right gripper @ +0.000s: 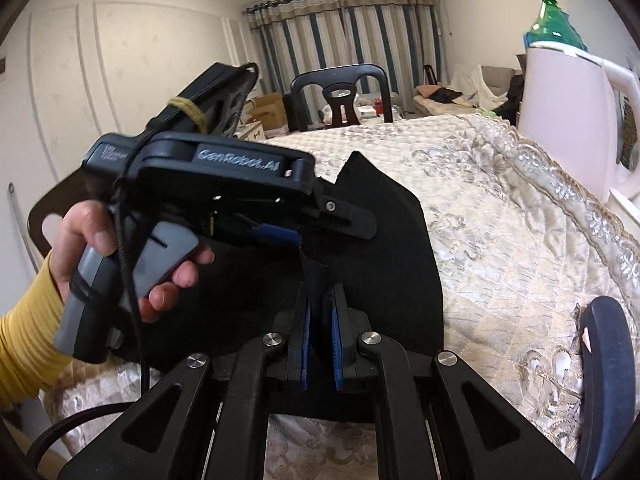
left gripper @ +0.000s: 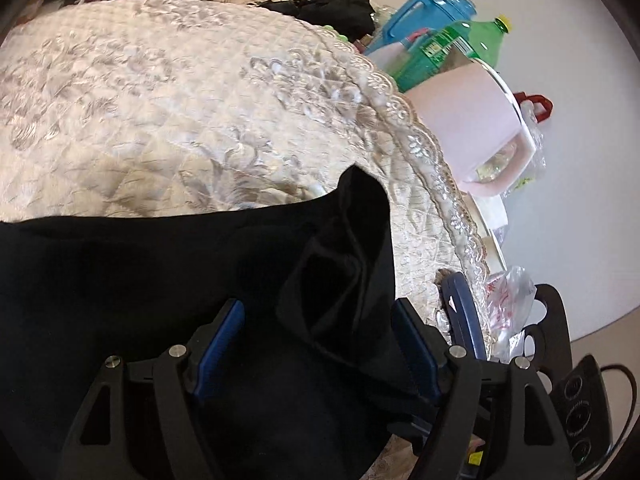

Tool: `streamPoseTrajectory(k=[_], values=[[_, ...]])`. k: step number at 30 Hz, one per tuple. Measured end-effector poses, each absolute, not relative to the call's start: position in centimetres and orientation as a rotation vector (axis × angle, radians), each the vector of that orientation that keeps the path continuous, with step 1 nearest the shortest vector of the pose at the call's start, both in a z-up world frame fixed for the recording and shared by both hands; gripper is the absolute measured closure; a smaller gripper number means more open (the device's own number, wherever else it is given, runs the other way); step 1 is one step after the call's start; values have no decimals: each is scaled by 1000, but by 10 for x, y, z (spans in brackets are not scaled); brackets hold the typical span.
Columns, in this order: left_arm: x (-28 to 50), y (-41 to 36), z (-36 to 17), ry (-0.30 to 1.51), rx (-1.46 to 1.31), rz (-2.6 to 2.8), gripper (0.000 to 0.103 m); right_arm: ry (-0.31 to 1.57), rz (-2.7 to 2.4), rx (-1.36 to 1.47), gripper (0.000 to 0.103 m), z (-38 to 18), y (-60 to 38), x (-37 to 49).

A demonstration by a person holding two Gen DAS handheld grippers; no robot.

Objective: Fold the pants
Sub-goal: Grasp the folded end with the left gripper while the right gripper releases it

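Black pants [left gripper: 140, 280] lie on the near part of a cream quilted table cover [left gripper: 160, 100]. In the left wrist view my left gripper [left gripper: 317, 306] stands open, its blue pads wide apart on either side of a raised fold of the black cloth, with neither pad pressing it. The right wrist view shows that left gripper [right gripper: 340, 228] from the side, held by a hand in a yellow sleeve and pointing down onto the pants [right gripper: 384, 240]. Just in front of it, my right gripper [right gripper: 322, 292] is shut on a pinch of the pants' edge.
A pink kettle [left gripper: 472, 120], a green bottle [left gripper: 460, 44] and a blue jug [left gripper: 420, 12] stand past the table's right edge. A plastic bag [left gripper: 508, 292] and a power strip [left gripper: 580, 408] lie lower right. A dark chair [right gripper: 340, 92] stands at the far side and a blue chair back [right gripper: 608, 340] near right.
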State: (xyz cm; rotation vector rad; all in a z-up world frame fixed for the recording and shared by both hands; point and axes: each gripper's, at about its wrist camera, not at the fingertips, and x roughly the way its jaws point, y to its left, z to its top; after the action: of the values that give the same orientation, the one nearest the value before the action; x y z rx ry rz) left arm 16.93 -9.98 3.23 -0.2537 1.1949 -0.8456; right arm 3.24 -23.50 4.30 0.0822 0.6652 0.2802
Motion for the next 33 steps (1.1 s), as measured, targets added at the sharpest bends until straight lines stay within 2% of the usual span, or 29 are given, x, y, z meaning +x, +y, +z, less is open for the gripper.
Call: streamPoseTrajectory(k=[6,9,11,18,23,28,33], values=[[174,-93,29,1195,-274,-831,28,688,276,32,95,41,-223,37],[176,-92,28,1192,-274,-817,37,694,275,16,95,41,-219,40],[177,-92,28,1194,-262,-816,48,693,274,-2,95,42,-216,41],[176,-91,27,1195,-234,-813,64,689,274,-27,95,42,-211,40],[174,-91,27,1178,-211,-808,83,686,277,-35,95,42,-206,39],[171,-83,32,1158,-222,-808,88,678,283,-35,95,43,-207,38],[168,-71,43,1119,-228,-808,88,646,302,-29,95,49,-203,36]])
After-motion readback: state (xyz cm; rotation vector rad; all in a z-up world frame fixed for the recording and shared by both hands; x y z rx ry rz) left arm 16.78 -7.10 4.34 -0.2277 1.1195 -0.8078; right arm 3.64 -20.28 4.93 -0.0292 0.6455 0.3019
